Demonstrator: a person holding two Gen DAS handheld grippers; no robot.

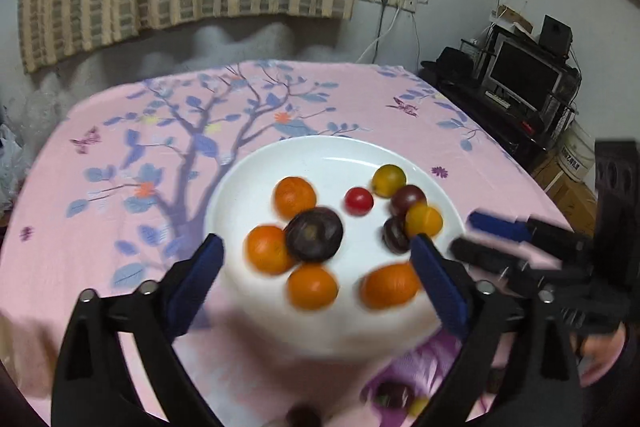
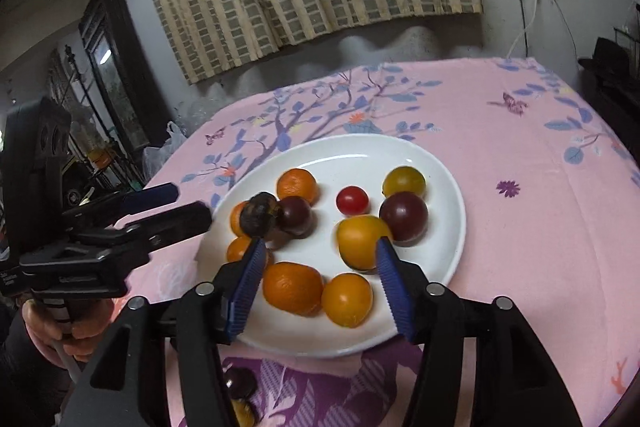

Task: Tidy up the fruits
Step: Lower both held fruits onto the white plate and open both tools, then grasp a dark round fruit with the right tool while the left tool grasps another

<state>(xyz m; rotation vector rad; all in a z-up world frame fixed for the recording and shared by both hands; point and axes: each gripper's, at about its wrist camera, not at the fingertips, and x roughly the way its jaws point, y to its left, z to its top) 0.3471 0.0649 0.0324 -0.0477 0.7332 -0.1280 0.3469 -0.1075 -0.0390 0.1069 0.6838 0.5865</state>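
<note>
From the left wrist view, the left gripper (image 1: 316, 247) is hanging over the near side of the white plate (image 1: 280, 163) with its jaws spread wide and holding nothing; between them are lying four oranges (image 1: 295, 197) around a dark plum (image 1: 314, 234), which is sitting on top of that cluster; small tomatoes, red (image 1: 359, 201), yellow (image 1: 388, 180) and dark, are gathering toward the plate's right side; the right gripper (image 1: 472, 235) is showing at the right edge, blurred. The plate is resting on the pink-clothed worktop (image 1: 120, 131); more small fruit is lying off the plate near the bottom edge, too blurred to name.

From the right wrist view, the right gripper (image 2: 320, 251) is standing released over the plate, empty; the left gripper (image 2: 182, 205) is pointing in from the left, its tips just beside the plum (image 2: 262, 214), though I cannot tell whether they are touching.

I am judging these fruits light, round and smooth, so inclined to roll or slip; the tomatoes and plum are probably soft-skinned and are wanting a gentle squeeze across the widest middle; the oranges are likely firmer.
</note>
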